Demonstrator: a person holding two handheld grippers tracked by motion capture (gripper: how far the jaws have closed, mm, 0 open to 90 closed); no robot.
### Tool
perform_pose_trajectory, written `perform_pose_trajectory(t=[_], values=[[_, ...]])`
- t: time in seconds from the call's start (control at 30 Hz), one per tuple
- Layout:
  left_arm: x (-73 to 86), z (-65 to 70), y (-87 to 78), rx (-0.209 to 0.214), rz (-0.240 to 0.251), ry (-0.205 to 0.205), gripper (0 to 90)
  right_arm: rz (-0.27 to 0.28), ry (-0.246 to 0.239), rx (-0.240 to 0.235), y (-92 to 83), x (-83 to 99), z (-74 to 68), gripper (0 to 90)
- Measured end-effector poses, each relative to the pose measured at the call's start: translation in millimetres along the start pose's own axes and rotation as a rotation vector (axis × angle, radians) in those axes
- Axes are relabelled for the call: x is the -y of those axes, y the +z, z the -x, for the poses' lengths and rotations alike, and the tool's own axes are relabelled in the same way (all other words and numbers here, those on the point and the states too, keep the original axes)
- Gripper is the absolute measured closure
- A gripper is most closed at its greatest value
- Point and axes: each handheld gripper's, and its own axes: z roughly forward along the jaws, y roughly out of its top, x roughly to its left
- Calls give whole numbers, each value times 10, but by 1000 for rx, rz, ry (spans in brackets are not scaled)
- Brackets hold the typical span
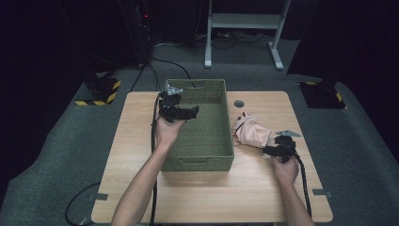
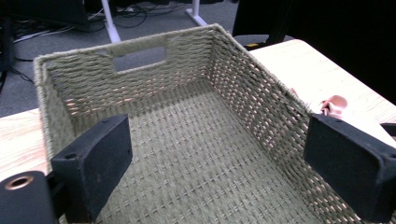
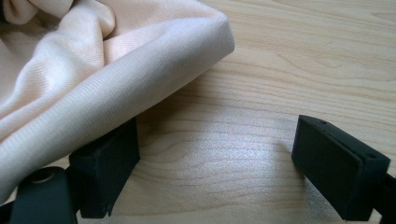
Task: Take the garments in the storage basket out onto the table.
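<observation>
A person stood at a wooden table (image 1: 141, 141) with a gripper in each hand. A green woven basket (image 1: 221, 157) sat at the table's centre, holding nothing. A crumpled pink cloth (image 1: 251, 132) lay on the table just beside the basket, at its 3 o'clock. The right gripper (image 1: 270, 149), jaws spread wide, sat low at the cloth's 5 o'clock edge, not yet pinching it. The left gripper (image 1: 190, 113), jaws also apart and empty, hovered over the basket's 10 o'clock corner. Judging by this, the cloth was yet to be grasped and moved into the basket.
</observation>
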Motion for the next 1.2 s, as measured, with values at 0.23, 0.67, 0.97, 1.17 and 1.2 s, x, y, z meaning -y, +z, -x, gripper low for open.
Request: perform_pose_trajectory(t=[0.23, 0.67, 0.97, 1.17, 1.2], values=[[53, -105, -116, -15, 14, -22, 83, 0, 0, 0, 0, 0, 0, 145], [137, -260, -265, -40, 24, -47, 83, 0, -1, 0, 0, 0, 0, 145], [213, -360, -384, -61, 24, -59, 84, -1, 0, 0, -1, 1, -2, 144], [249, -400, -451, -67, 33, -65, 86, -1, 0, 0, -1, 1, -3, 144], [260, -414, -458, -69, 33, -68, 86, 0, 0, 0, -1, 1, -3, 144]])
